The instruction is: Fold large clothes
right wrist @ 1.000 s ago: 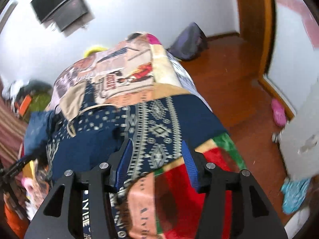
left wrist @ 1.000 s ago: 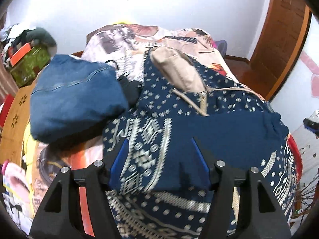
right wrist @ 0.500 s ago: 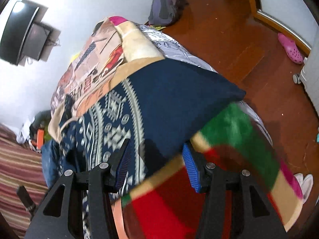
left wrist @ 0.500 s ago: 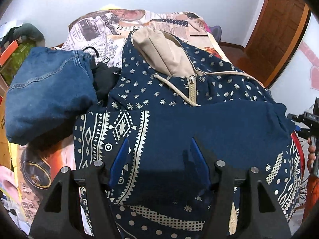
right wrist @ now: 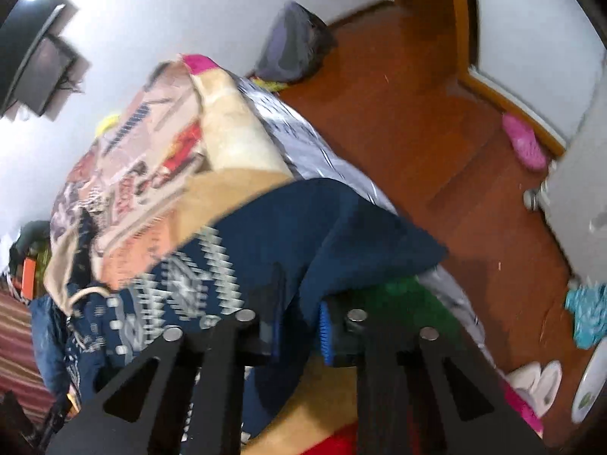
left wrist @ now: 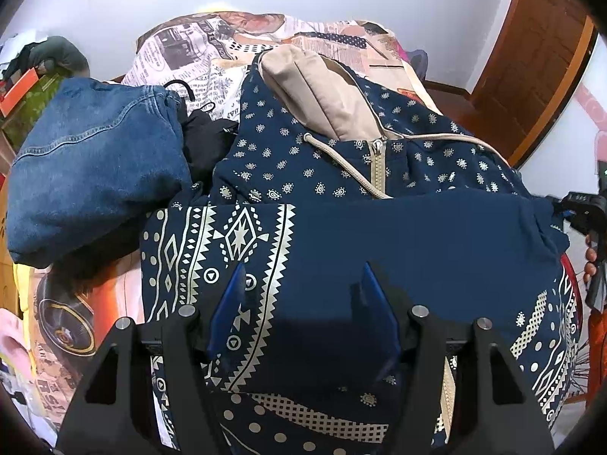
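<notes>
So the bed (left wrist: 189,60) with its newspaper-print cover is the work surface, and the big navy patterned hoodie (left wrist: 379,235) is spread across it, zip up, tan hood pointing away from both claws. A folded pair of jeans (left wrist: 91,167) sits off to the left of the left claw, apart from the hoodie.

Step in hand looks like the sleeve/side fold. The right claw (right wrist: 299,326) has just been closing and now pinches the hoodie's edge near the bed's side, fabric bunched between its pads. The left claw (left wrist: 303,303) hangs over the patterned front, jaws apart, gripping nothing, cloth right under the tips.

Next move, I'd guess: carry that pinched edge across toward the zip, while the left claw presses down or grabs its own 1 corner so the body doesn't drag along.
</notes>
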`<state>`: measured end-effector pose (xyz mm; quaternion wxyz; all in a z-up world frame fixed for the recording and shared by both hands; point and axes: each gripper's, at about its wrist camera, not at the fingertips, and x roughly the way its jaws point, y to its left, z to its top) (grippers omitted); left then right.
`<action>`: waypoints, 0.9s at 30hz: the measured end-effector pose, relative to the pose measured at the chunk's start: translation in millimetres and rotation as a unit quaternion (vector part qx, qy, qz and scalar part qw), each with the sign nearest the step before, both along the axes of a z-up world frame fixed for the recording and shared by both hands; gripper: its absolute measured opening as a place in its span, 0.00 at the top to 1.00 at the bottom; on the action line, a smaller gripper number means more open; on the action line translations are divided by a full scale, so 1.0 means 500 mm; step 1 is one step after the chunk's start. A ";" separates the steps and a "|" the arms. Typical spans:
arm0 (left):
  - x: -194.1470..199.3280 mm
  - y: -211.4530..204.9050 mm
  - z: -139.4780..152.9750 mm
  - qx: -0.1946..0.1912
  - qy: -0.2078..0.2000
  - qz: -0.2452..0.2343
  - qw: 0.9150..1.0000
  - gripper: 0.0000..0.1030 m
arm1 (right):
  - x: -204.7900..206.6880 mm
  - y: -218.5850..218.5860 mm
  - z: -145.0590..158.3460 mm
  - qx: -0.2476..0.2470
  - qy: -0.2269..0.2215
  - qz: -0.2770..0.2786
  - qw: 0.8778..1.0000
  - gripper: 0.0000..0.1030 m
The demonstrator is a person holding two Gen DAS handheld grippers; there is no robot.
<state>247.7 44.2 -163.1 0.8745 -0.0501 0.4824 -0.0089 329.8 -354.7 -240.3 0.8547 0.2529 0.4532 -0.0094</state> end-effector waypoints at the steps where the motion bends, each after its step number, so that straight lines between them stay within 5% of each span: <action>1: -0.002 0.000 0.002 0.001 -0.001 -0.001 1.000 0.39 | -0.009 0.007 0.022 -0.008 -0.014 0.005 1.000 0.89; 8: -0.023 -0.003 0.033 0.004 -0.025 -0.011 1.000 0.39 | -0.067 0.080 0.189 -0.046 -0.116 0.057 0.991 0.90; 15: -0.046 -0.003 0.063 0.004 -0.047 -0.020 0.999 0.39 | -0.135 0.224 0.312 -0.062 -0.202 0.154 0.965 0.90; 20: -0.065 0.007 0.074 -0.002 -0.054 -0.020 0.998 0.39 | -0.154 0.337 0.290 -0.061 -0.192 0.231 0.952 0.90; 27: -0.097 0.020 0.070 -0.004 -0.051 -0.023 0.998 0.39 | -0.140 0.465 0.140 -0.063 -0.083 0.306 0.946 0.90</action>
